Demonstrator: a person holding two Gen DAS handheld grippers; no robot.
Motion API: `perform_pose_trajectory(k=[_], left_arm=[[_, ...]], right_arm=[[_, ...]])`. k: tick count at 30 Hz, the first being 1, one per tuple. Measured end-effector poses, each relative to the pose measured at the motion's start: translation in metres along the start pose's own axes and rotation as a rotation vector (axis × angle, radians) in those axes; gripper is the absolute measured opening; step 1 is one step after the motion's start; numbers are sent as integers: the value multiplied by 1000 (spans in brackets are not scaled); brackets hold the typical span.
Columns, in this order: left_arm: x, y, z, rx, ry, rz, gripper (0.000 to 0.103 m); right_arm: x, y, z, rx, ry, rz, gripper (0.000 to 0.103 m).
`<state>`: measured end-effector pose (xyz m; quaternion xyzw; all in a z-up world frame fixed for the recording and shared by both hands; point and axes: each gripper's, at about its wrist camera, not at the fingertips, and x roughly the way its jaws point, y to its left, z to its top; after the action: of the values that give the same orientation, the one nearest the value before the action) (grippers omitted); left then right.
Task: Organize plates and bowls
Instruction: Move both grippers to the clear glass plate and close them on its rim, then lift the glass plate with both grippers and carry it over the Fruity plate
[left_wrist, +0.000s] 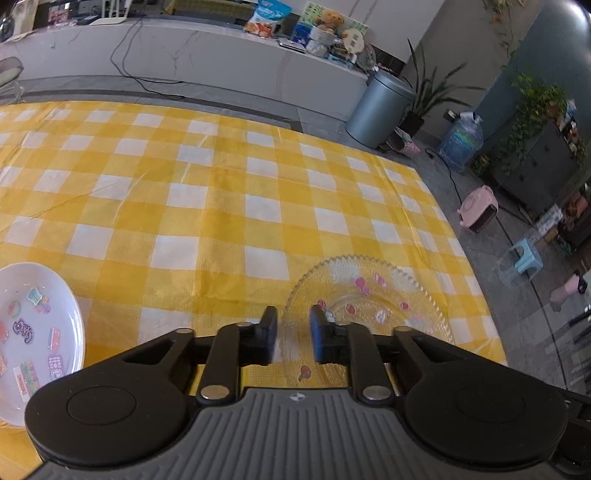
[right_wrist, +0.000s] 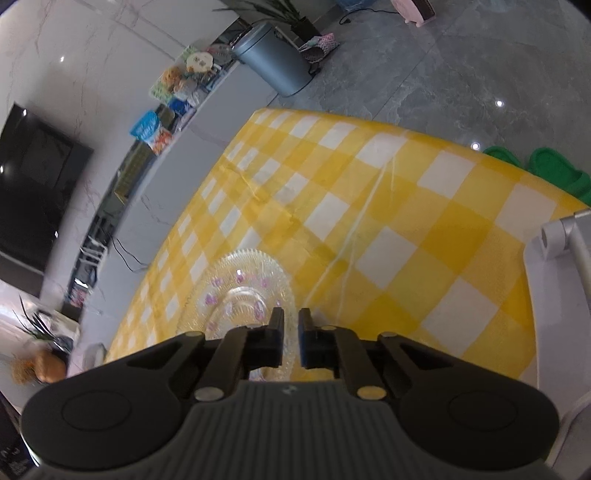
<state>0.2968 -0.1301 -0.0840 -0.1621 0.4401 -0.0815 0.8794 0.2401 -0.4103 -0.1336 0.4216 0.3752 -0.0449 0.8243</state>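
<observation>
Glass plate (left_wrist: 369, 306): clear, bead-rimmed, pink motifs; lies flat on the yellow checked tablecloth (left_wrist: 221, 192); left gripper (left_wrist: 293, 334) at its near rim, fingers spread, the rim between them; right gripper (right_wrist: 291, 334) over its edge, fingers narrowly parted, grip uncertain; white plate (left_wrist: 70, 306) with stickers lies well left of the glass plate.

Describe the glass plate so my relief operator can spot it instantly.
Look at the yellow-checked tablecloth. Near its edge, just ahead of the left gripper, lies the glass plate. Unlike the opaque white plate, it is see-through, with a beaded rim and pink motifs.
</observation>
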Motion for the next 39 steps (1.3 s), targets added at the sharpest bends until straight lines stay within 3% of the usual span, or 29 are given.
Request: perform_pose_trajectory(k=[3,12,20,24,39], left_arm=[[2,4,1,-29,0,-33,30],[7,9,1,-56,-5,-73,29],[7,9,0,-41,-13,-57,18],[6,7,0,-18,-13,-42,15],[-37,8,-1,-8,-50,-35,10]], right_arm=[[-4,-5,4,22,-35,12,12],[5,-14,3,90,-5,64,12],[5,-3,-2,28,-18,57,19],[5,9,-7,-80,-33,-18,6],[-9,11,-10,-40,16,13,6]])
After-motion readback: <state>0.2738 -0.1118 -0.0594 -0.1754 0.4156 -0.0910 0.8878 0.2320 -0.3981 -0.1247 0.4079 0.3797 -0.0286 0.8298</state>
